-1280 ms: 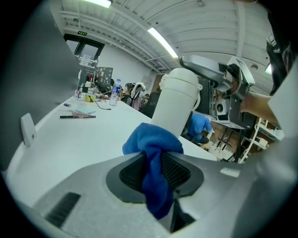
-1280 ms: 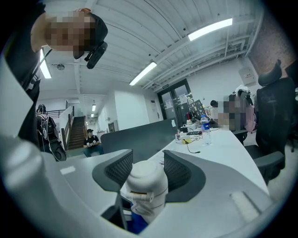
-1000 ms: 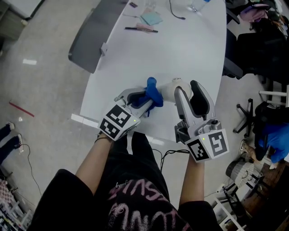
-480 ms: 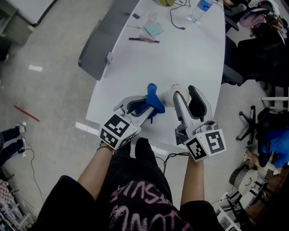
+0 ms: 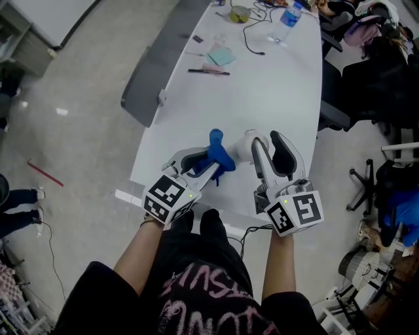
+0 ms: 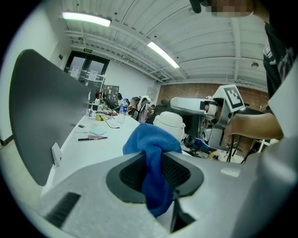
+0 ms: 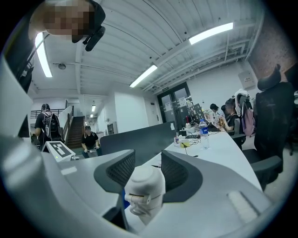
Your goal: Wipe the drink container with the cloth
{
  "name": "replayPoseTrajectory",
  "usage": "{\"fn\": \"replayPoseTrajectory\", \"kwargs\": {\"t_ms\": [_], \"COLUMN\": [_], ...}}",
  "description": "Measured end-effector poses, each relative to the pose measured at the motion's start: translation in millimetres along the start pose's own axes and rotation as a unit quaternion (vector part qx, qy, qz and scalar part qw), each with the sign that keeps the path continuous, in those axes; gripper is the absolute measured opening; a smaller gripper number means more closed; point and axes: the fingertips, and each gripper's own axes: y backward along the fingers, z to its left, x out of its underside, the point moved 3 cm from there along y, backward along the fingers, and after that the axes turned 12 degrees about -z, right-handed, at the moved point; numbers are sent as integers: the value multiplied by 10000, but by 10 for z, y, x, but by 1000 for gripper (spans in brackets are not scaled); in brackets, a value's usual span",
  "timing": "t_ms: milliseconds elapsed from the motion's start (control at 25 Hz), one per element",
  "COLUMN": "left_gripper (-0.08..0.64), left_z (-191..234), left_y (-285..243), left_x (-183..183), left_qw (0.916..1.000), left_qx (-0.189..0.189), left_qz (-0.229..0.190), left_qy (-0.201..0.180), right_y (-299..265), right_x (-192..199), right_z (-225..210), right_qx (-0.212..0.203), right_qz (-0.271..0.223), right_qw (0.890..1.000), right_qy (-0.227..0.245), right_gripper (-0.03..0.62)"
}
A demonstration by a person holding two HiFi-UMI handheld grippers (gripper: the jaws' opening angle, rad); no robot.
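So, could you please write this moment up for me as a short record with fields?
left gripper: jaws shut on the blue cloth
right gripper: jaws closing on the white drink container between them
cloth and container: close together, contact cannot be told
table: white, with a pen and a water bottle towards its far end

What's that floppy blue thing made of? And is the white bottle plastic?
The blue cloth looks like soft, fuzzy fabric, maybe microfiber or terry. It bunches and droops in folds, and its surface is matte. The white drink container looks like hard, smooth plastic, with a slight sheen and moulded edges near its top. It could also be coated metal.
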Motion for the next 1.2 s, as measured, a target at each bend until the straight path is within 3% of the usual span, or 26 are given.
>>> {"fn": "replayPoseTrajectory", "kwargs": {"t_ms": [480, 560, 960, 1200], "left_gripper": [95, 95, 95, 95], "left_z": [-112, -121, -216, -290], "left_y": [67, 79, 161, 198], "left_x": [-169, -192, -322, -460], "left_qw": [9998, 9998, 9992, 9983], "left_qx": [-3, -38, -84, -70], "left_qz": [-95, -120, -260, -400], "left_qy": [-164, -175, -303, -423], "right_y": [286, 333, 506, 601], "right_x": [-108, -115, -123, -184], "right_z": [-77, -92, -26, -4], "right_qx": [530, 624, 776, 845], "right_qz": [33, 31, 110, 110], "right_qw": [9980, 9975, 9962, 9954], "right_qy": [333, 319, 373, 443], "right_gripper": [106, 67, 11, 11]}}
